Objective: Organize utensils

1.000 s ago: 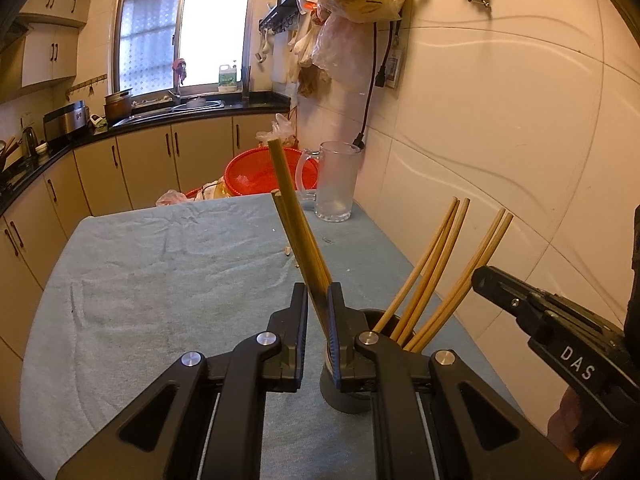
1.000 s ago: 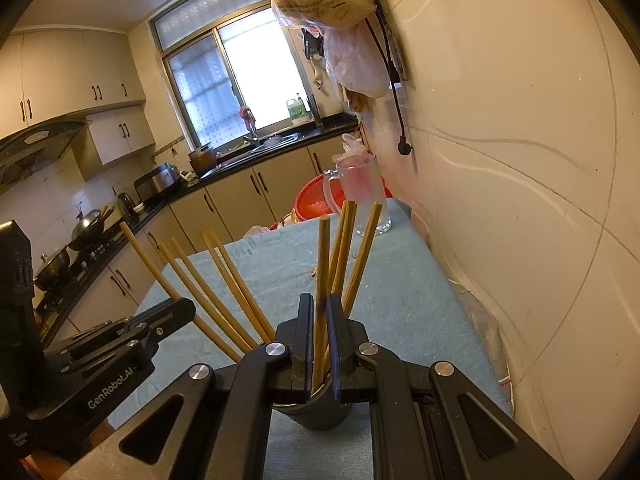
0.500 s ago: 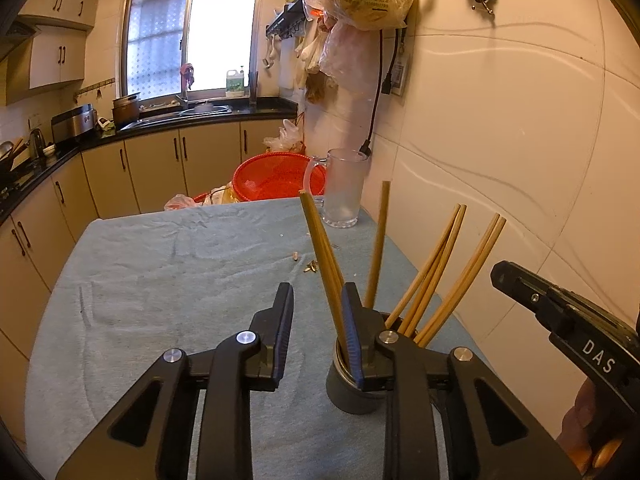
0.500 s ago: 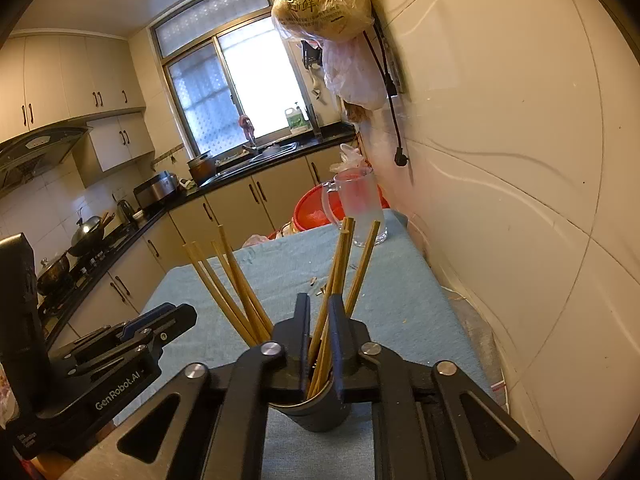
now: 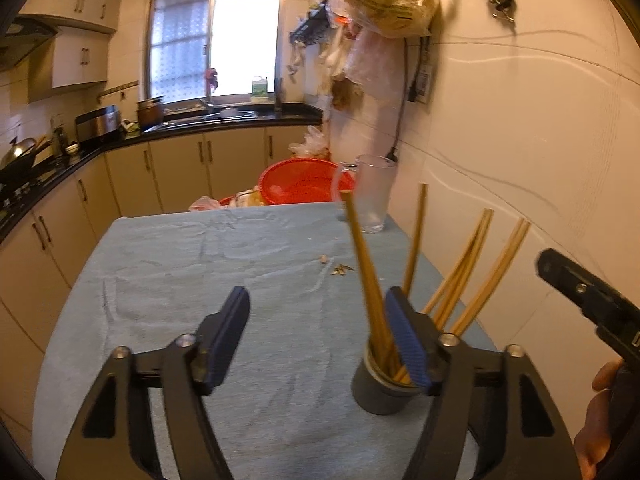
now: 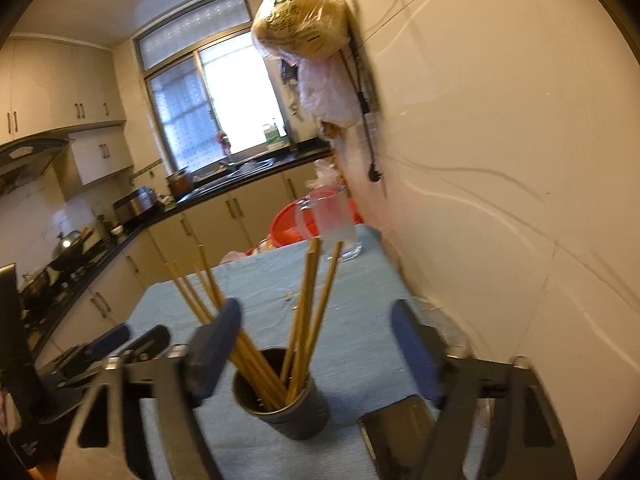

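left wrist view: the left gripper (image 5: pixel 318 330) is spread wide, holding nothing, over a blue tablecloth (image 5: pixel 208 264). a dark cup (image 5: pixel 378 390) of wooden chopsticks (image 5: pixel 366 276) stands by its right finger.

right wrist view: the right gripper (image 6: pixel 316 344) is also wide and empty, the chopstick cup (image 6: pixel 288 408) standing between its fingers, a glass mug (image 6: pixel 334 222) beyond.

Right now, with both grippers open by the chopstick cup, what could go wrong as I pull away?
1. The left gripper has its right finger close against the chopsticks and the dark cup; a sideways pull could tip the cup.
2. The chopsticks lean wide, so the right gripper could snag one.
3. The glass mug stands near the table's far edge.
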